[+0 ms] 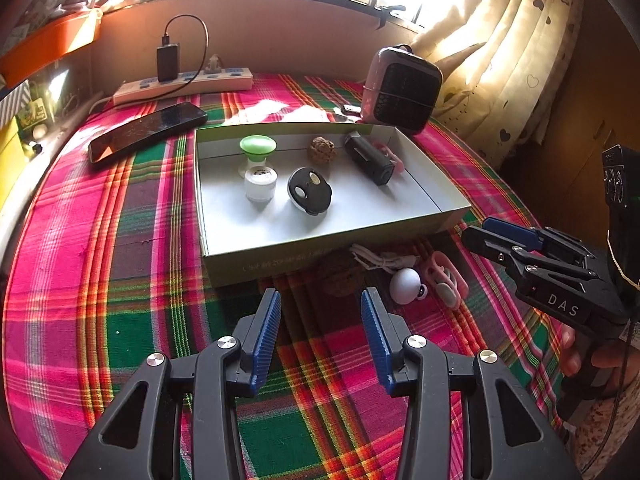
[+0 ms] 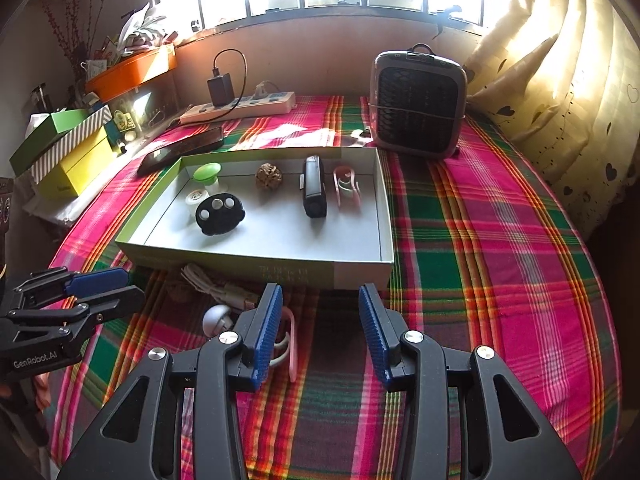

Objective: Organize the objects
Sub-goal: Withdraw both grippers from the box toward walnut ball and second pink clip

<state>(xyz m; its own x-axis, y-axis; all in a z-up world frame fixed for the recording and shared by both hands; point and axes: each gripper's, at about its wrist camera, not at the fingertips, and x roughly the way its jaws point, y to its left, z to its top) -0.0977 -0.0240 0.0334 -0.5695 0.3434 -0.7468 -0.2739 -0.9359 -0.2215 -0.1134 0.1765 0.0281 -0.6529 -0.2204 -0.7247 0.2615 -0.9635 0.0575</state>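
From my left gripper [image 1: 321, 312] I look at the box [image 1: 420, 224] on the striped cloth [image 1: 120, 280]. My left fingers are wide apart and hold nothing. The box is long from side to side, with low walls and an open top. Inside it, the black stick [image 1: 368, 158] lies with its long side running from the back wall toward the front right corner. A pink clip [image 1: 390, 156] lies right beside it. The brown nut [image 1: 322, 150] sits near the back wall, the green knob [image 1: 258, 148] near the back left, with the white jar [image 1: 261, 182] and the black round thing [image 1: 310, 190] in front of it. The front part of the box floor is bare. Just outside the front wall lie another nut [image 1: 340, 276], a white cord [image 1: 376, 260], a white ball [image 1: 406, 286] and another pink clip [image 1: 444, 276]. My right gripper [image 1: 496, 236] hangs past the box's front right corner.

From my right gripper [image 2: 320, 312], its fingers are wide apart too, and hold nothing. The box [image 2: 360, 272] is straight ahead. The black stick [image 2: 314, 192] points from back to front. The right half of the box floor is bare. The pink clip [image 2: 292, 344] outside touches my left finger pad [image 2: 266, 332]. My left gripper [image 2: 104, 292] is off the box's front left corner. The heater [image 2: 418, 104] stands behind the box.
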